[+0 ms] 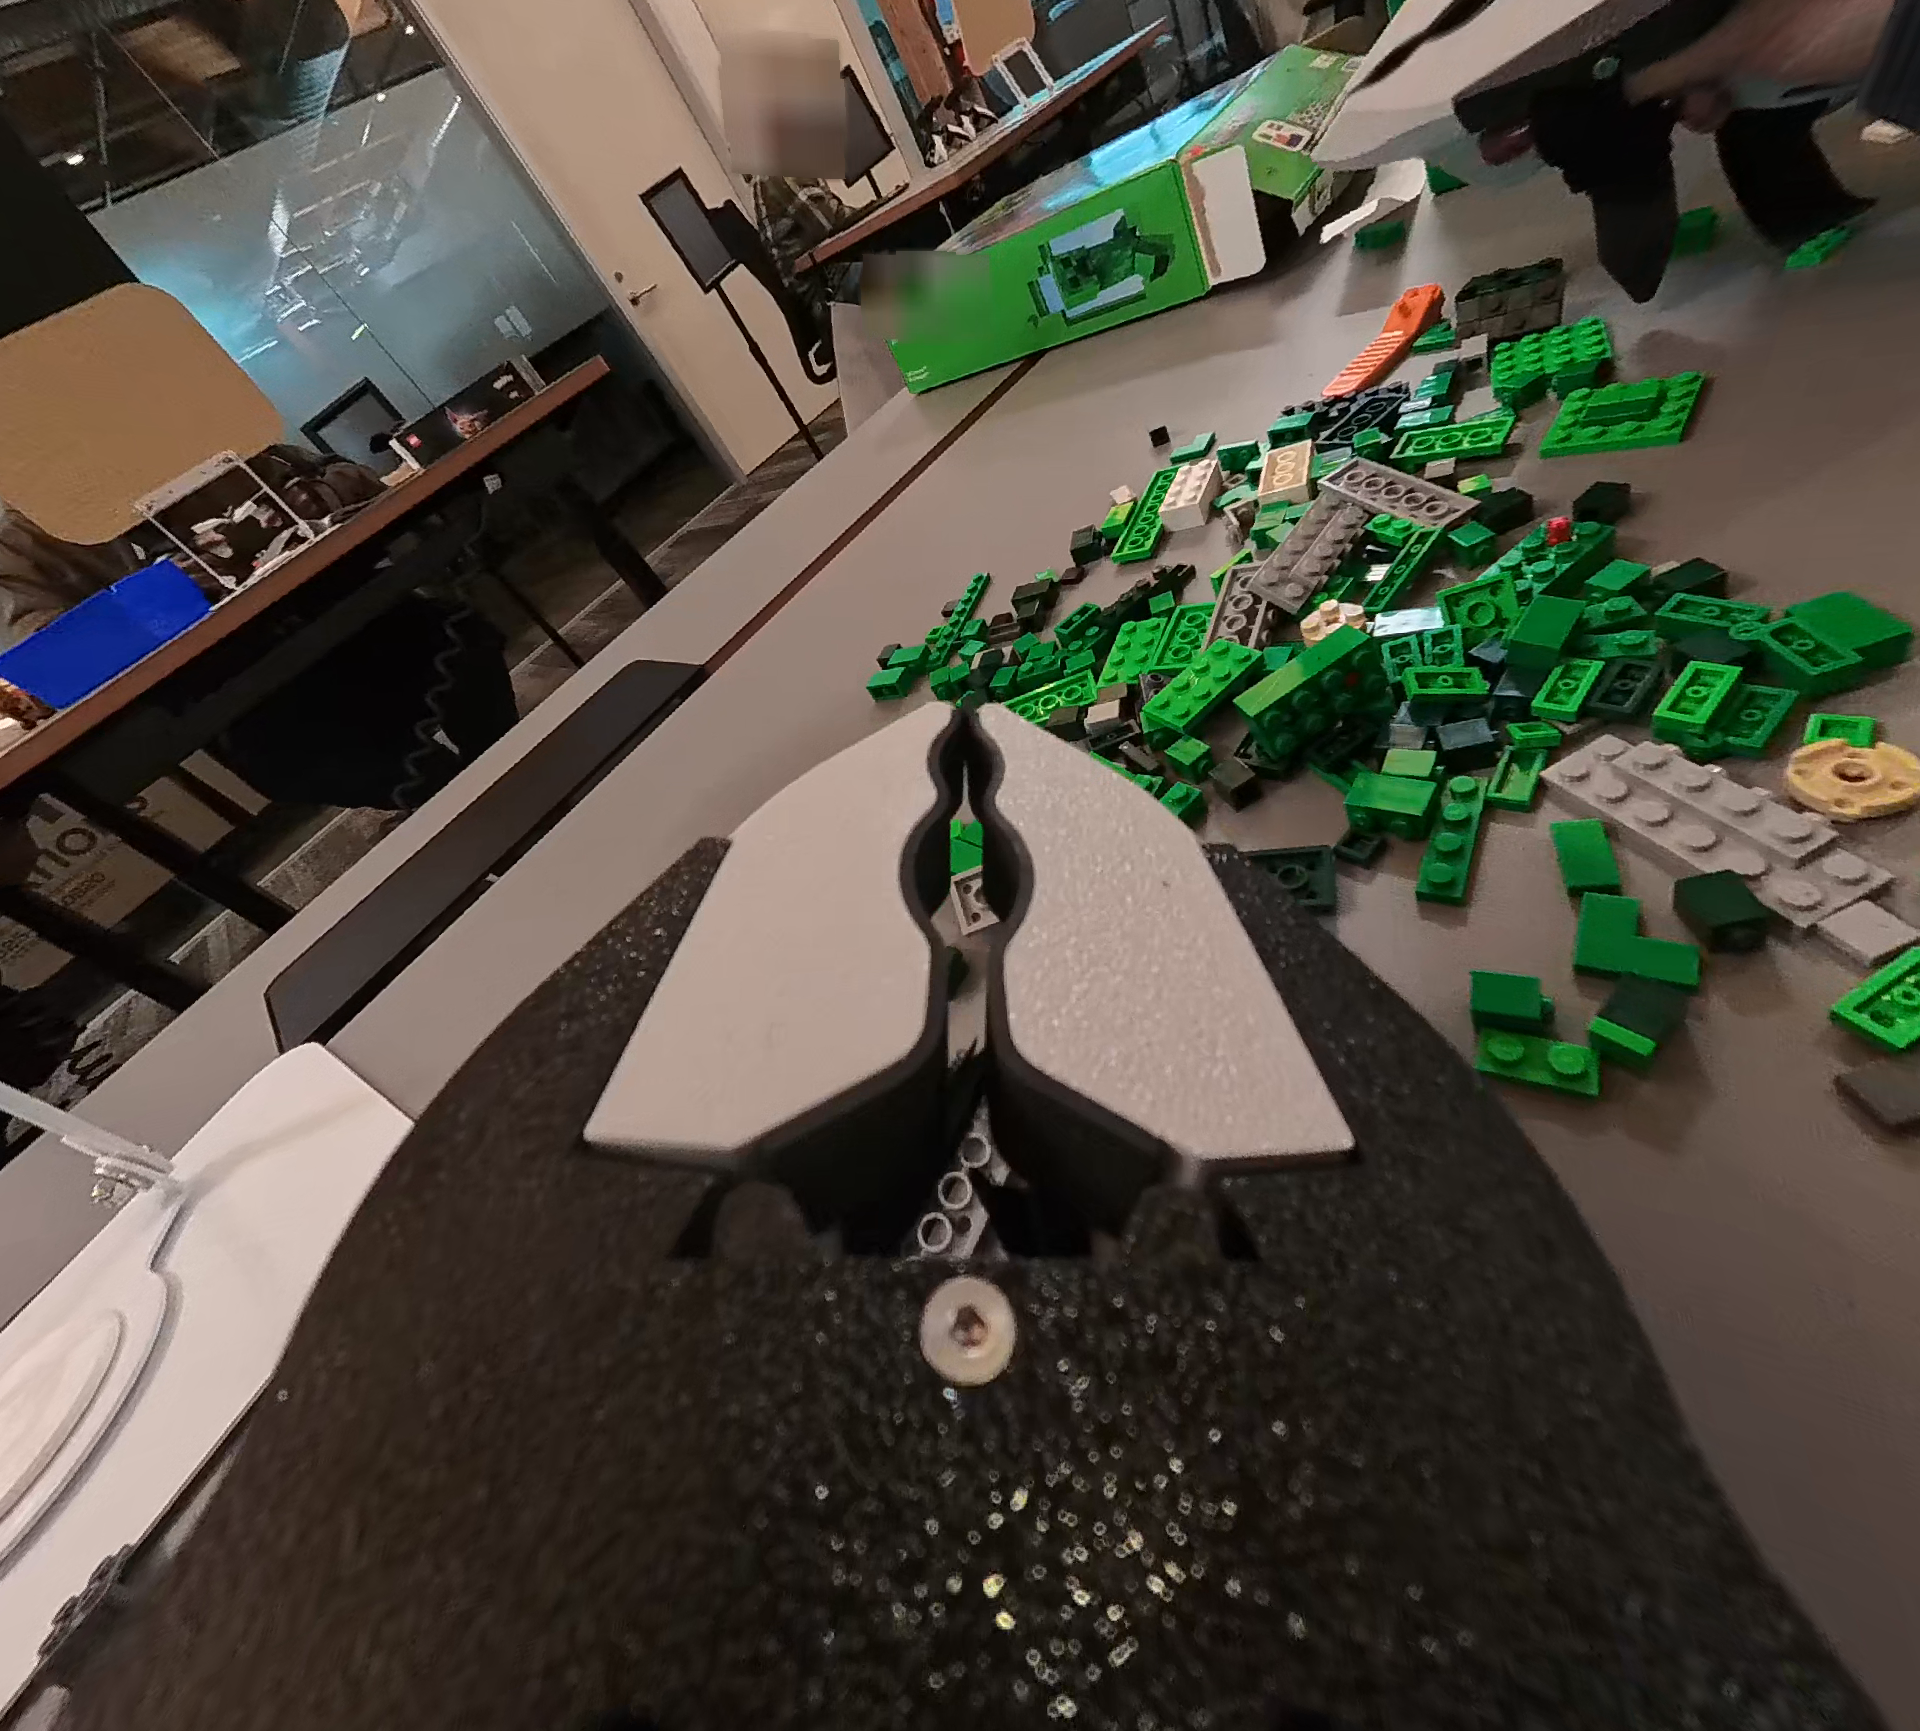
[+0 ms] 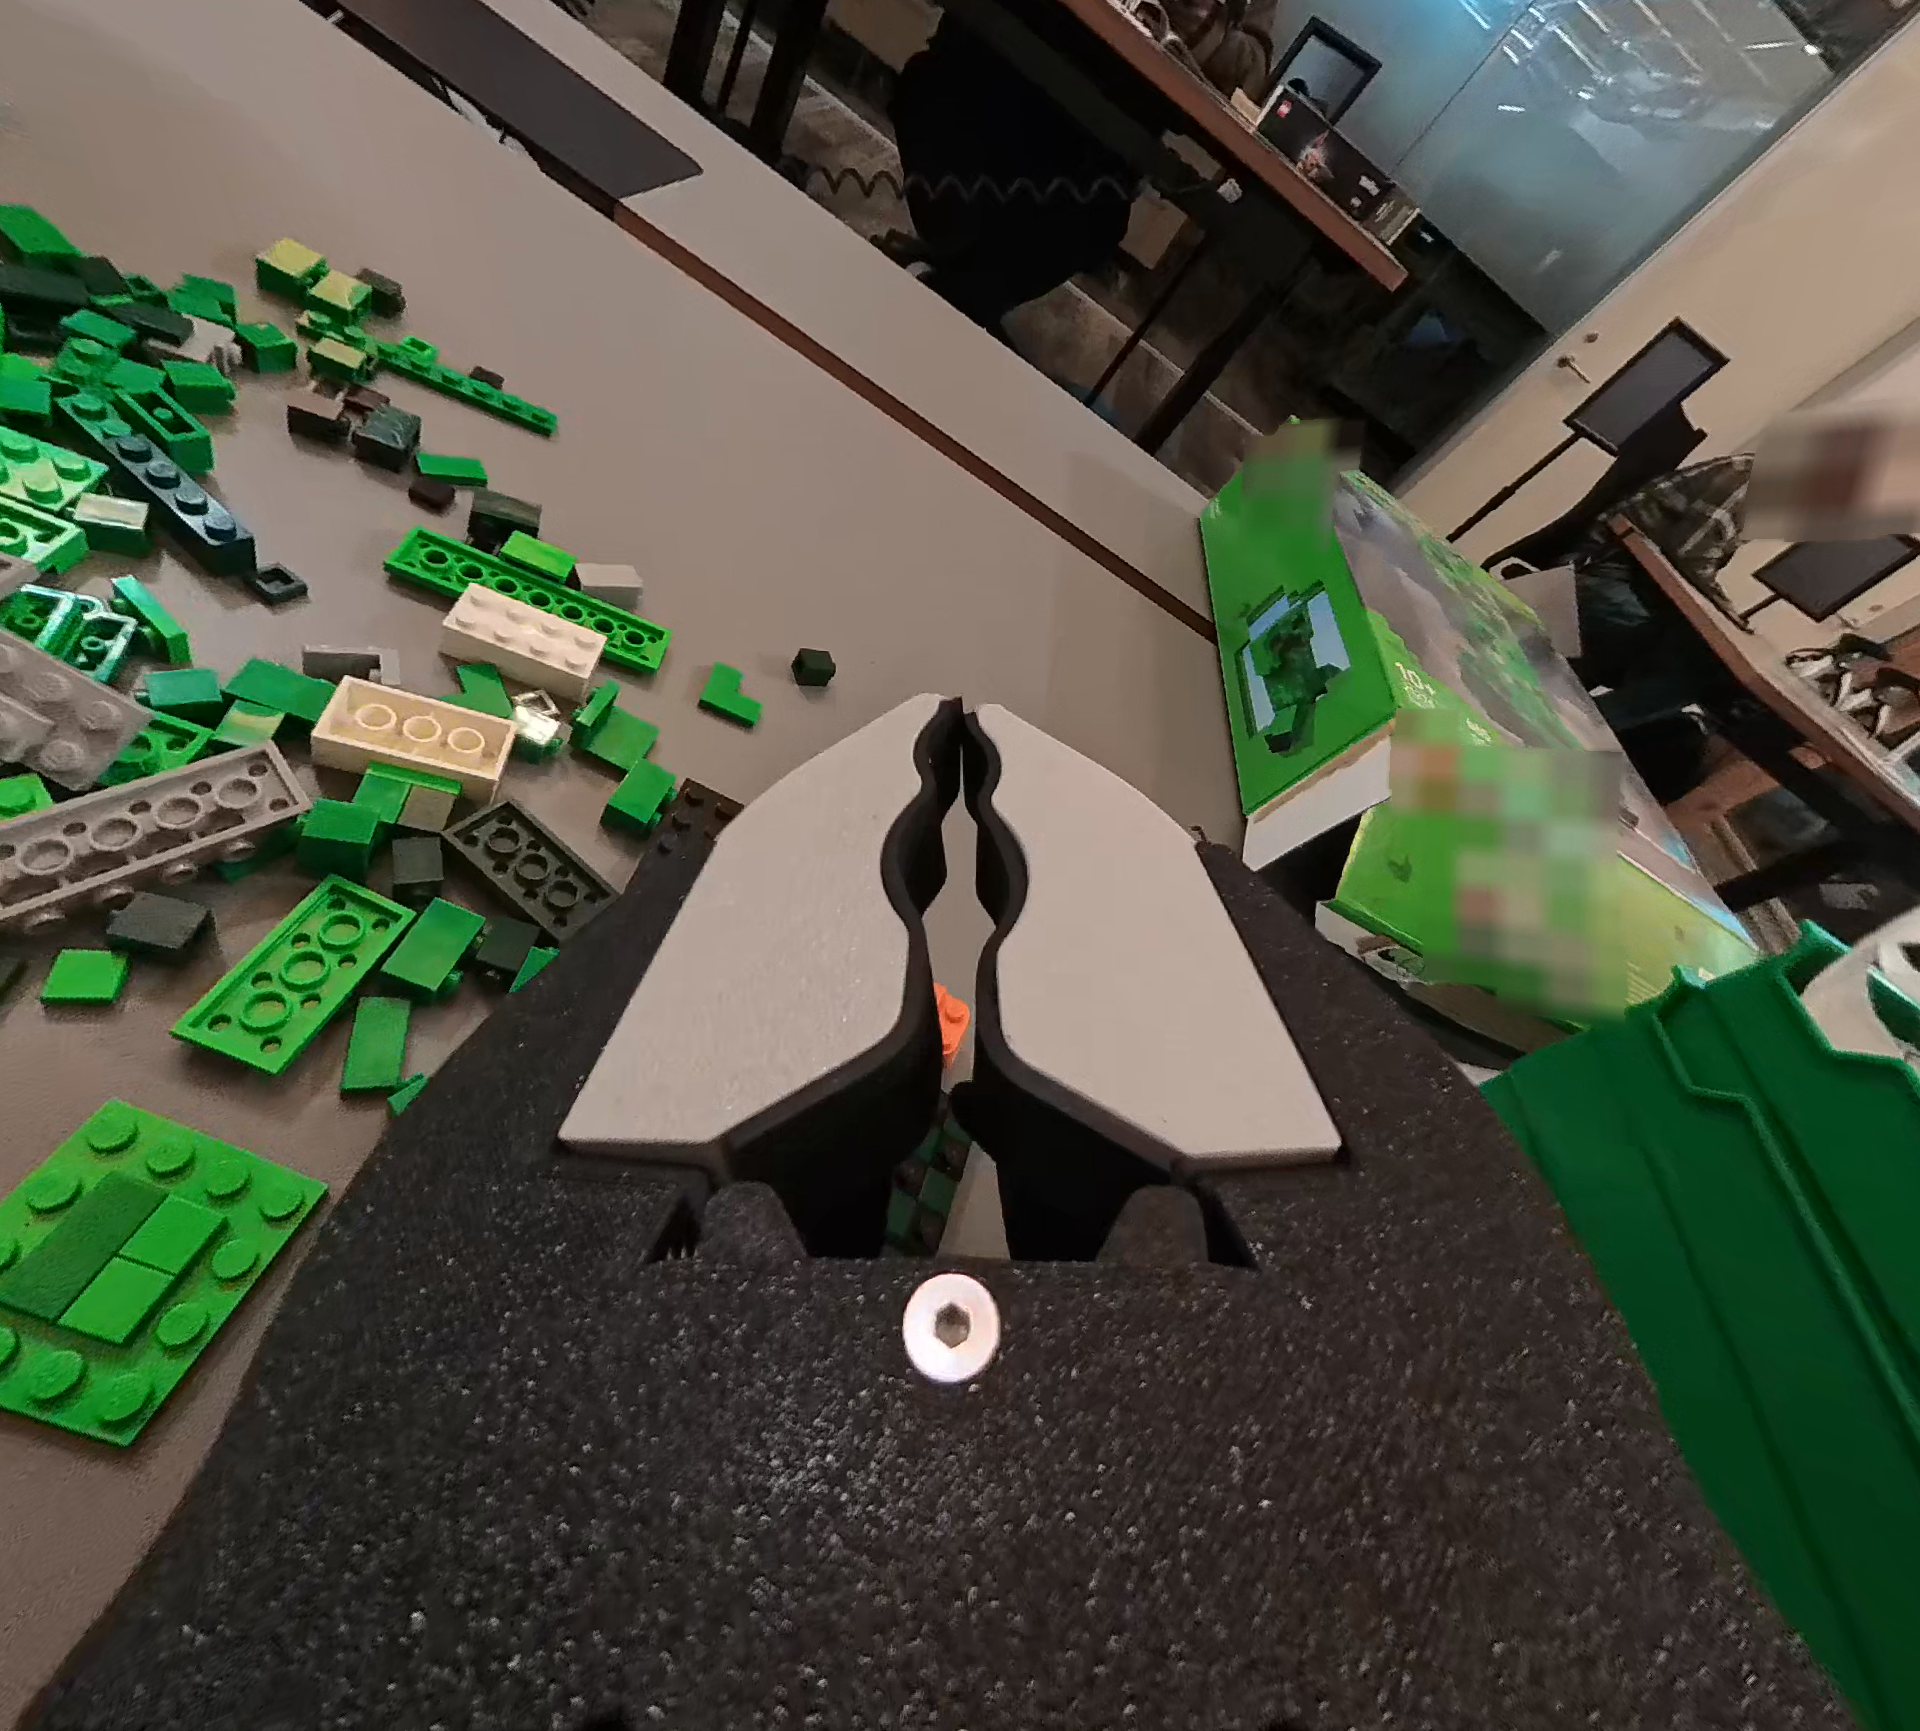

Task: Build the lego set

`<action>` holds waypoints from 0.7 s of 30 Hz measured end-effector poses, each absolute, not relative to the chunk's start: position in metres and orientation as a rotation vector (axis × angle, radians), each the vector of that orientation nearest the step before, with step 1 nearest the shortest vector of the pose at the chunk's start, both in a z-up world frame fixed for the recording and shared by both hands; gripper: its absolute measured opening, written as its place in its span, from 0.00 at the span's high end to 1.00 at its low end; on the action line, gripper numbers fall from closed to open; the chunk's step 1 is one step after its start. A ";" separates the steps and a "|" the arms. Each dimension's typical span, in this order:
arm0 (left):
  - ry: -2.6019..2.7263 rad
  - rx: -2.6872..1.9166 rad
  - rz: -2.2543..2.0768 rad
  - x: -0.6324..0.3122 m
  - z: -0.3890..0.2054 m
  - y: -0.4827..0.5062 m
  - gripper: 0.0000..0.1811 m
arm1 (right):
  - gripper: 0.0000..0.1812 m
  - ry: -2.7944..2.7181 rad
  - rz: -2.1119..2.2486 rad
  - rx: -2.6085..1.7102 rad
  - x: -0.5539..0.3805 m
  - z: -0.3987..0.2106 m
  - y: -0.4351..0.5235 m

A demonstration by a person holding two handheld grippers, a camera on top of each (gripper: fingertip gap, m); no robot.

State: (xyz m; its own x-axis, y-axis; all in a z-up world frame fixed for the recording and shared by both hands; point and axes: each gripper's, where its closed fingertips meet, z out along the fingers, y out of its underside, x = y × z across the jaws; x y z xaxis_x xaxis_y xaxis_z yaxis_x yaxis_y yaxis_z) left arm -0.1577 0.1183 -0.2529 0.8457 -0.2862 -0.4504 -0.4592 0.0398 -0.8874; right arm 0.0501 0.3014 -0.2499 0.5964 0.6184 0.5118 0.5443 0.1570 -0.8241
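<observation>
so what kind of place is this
Probably a shared office or lab workroom. Long tables stand in rows, a glass-walled room lies behind them, and small monitors sit about. The near grey table holds loose lego pieces and the green box.

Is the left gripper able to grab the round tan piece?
Probably yes. The round tan piece lies in the open at the pile's edge beside a long grey plate, nothing on top. But the left gripper has its fingers closed, so it must open first.
</observation>
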 end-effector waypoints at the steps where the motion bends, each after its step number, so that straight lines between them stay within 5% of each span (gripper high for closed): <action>1: 0.611 -1.557 0.147 -0.158 -0.253 0.118 1.00 | 1.00 -1.036 0.067 -1.495 0.050 -0.250 0.301; 21: 0.624 -1.572 0.151 -0.156 -0.256 0.120 1.00 | 1.00 -1.036 0.097 -1.481 0.044 -0.248 0.297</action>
